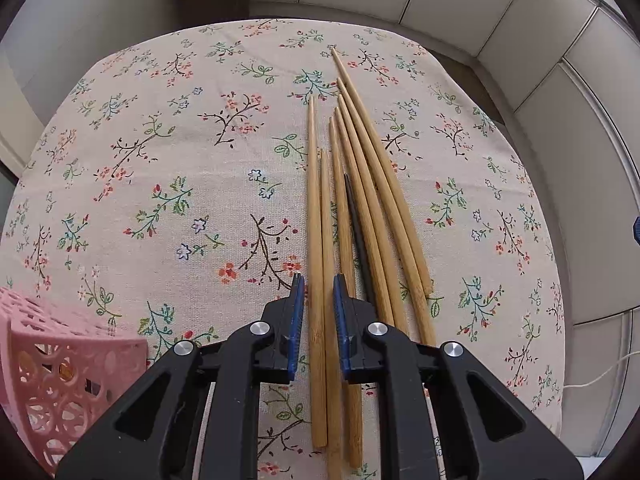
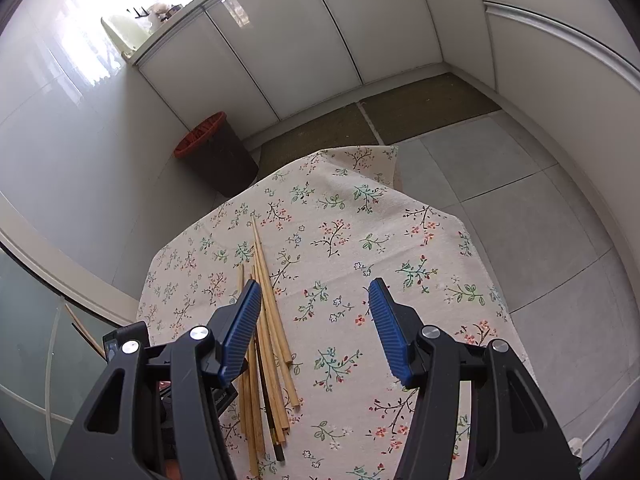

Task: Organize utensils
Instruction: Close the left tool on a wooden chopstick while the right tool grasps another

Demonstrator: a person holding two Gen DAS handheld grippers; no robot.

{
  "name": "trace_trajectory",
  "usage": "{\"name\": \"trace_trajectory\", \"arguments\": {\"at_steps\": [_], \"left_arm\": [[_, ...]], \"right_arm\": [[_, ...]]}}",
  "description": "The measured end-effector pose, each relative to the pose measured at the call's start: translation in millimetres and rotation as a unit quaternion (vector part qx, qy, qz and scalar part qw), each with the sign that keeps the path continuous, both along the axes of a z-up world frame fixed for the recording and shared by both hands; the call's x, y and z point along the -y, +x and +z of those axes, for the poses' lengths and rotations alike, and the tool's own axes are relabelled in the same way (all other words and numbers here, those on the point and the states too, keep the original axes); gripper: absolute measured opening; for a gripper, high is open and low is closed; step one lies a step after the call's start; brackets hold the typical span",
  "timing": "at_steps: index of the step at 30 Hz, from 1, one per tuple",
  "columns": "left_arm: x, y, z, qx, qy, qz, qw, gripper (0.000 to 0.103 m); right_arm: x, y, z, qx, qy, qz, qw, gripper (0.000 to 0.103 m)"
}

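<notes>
Several bamboo chopsticks (image 1: pixel 362 200) and one black chopstick (image 1: pixel 357 228) lie side by side on the flowered tablecloth (image 1: pixel 180 160). My left gripper (image 1: pixel 318 280) hangs low over the two leftmost bamboo chopsticks (image 1: pixel 316 280), which run between its blue pads (image 1: pixel 296 312); the jaws stand narrowly apart and do not press the sticks. In the right wrist view the same pile (image 2: pixel 272 340) lies at the left, partly behind my left finger pad (image 2: pixel 240 328). My right gripper (image 2: pixel 316 320) is wide open and empty, high above the cloth.
A pink perforated basket (image 1: pixel 60 380) stands at the table's near left corner. A dark bin with a red rim (image 2: pixel 218 152) stands on the floor beyond the table. White cabinets (image 2: pixel 280 40) line the far walls. A white cable (image 1: pixel 600 376) hangs at the right.
</notes>
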State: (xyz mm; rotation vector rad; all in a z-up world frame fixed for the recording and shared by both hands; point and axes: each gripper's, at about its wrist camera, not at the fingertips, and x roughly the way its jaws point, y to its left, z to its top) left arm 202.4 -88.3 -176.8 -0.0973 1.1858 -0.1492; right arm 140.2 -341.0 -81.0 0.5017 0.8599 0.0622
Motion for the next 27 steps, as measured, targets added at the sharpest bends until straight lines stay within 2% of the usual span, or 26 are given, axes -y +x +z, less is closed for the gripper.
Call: {"name": "trace_trajectory", "arguments": {"at_steps": [5, 10, 13, 14, 15, 16, 20, 25, 27], "left_arm": [[-1.2, 19.3, 1.5, -0.005, 0.009, 0.02, 0.9997, 0.018], [-2.1, 36.6, 11.4, 0.012, 0.012, 0.029, 0.9994, 0.023], [-2.5, 46.2, 6.6, 0.007, 0.025, 0.032, 0.9992, 0.023], [-2.8, 47.9, 3.4, 0.0, 0.03, 0.032, 0.999, 0.022], [-2.7, 51.5, -1.6, -0.006, 0.028, 0.027, 0.9992, 0.015], [-1.2, 51.7, -3.1, -0.004, 0.025, 0.019, 0.9995, 0.012], [-4.5, 53.4, -9.7, -0.015, 0.016, 0.018, 0.9996, 0.012], [-0.2, 61.8, -7.7, -0.019, 0.039, 0.016, 0.9989, 0.012], [8.4, 65.3, -8.0, -0.014, 0.057, 0.001, 0.9983, 0.01]], "right_arm": [[-1.2, 1.3, -0.8, -0.002, 0.0, 0.001, 1.0, 0.056], [-1.9, 2.3, -1.0, -0.003, -0.001, 0.001, 1.0, 0.056], [-3.2, 2.7, -1.8, -0.003, -0.002, 0.005, 1.0, 0.056], [-3.4, 2.7, -2.3, -0.004, -0.002, 0.006, 1.0, 0.056], [-3.4, 2.8, -2.7, -0.004, -0.001, 0.007, 1.0, 0.056], [-3.1, 3.0, -2.7, -0.005, 0.0, 0.007, 1.0, 0.056], [-4.6, 4.2, -3.3, -0.007, 0.001, 0.009, 1.0, 0.056], [-7.8, 5.9, -5.4, -0.011, -0.003, 0.017, 1.0, 0.056], [-8.7, 8.7, -8.9, -0.017, -0.009, 0.023, 1.0, 0.056]]}}
